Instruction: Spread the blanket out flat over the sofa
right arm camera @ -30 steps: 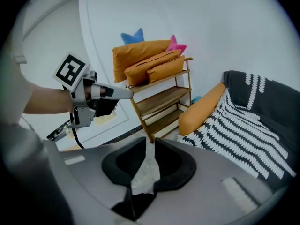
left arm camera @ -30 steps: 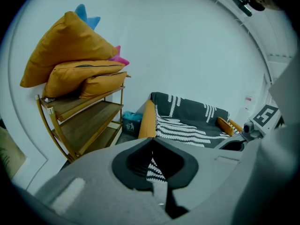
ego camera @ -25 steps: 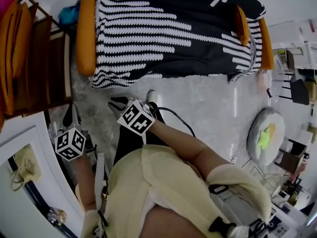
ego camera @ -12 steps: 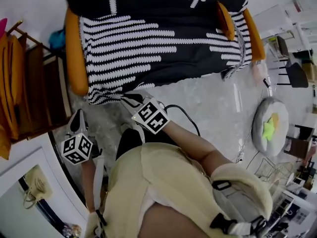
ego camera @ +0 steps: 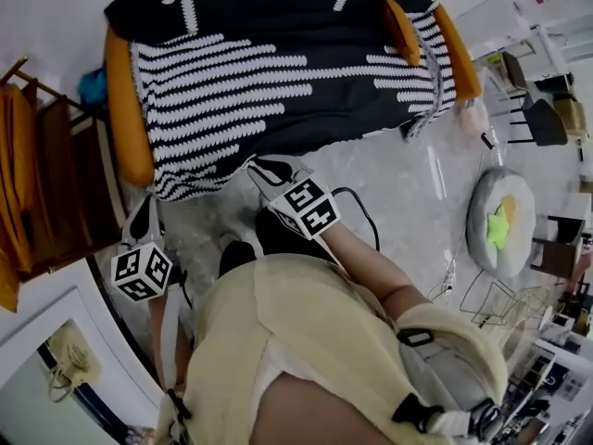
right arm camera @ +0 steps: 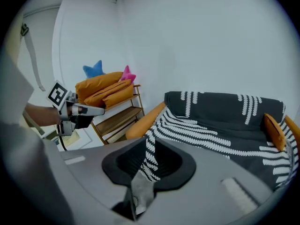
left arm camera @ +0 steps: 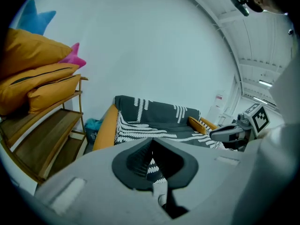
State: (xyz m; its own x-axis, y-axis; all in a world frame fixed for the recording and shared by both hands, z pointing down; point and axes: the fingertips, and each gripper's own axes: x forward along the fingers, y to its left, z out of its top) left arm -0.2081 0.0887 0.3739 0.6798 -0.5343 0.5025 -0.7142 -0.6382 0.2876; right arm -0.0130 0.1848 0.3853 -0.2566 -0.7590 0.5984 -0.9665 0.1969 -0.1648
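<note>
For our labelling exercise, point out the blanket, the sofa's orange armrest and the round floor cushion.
blanket (ego camera: 278, 72), head view, striped part over the seat.
sofa's orange armrest (ego camera: 120, 109), head view, bare orange middle.
round floor cushion (ego camera: 498, 226), head view, coloured patch at its centre.

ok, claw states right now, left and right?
Left claw: open, empty.
Right claw: open, empty; blanket only visible beyond it.

Left gripper, right gripper angled down, jaws slightly apart
</note>
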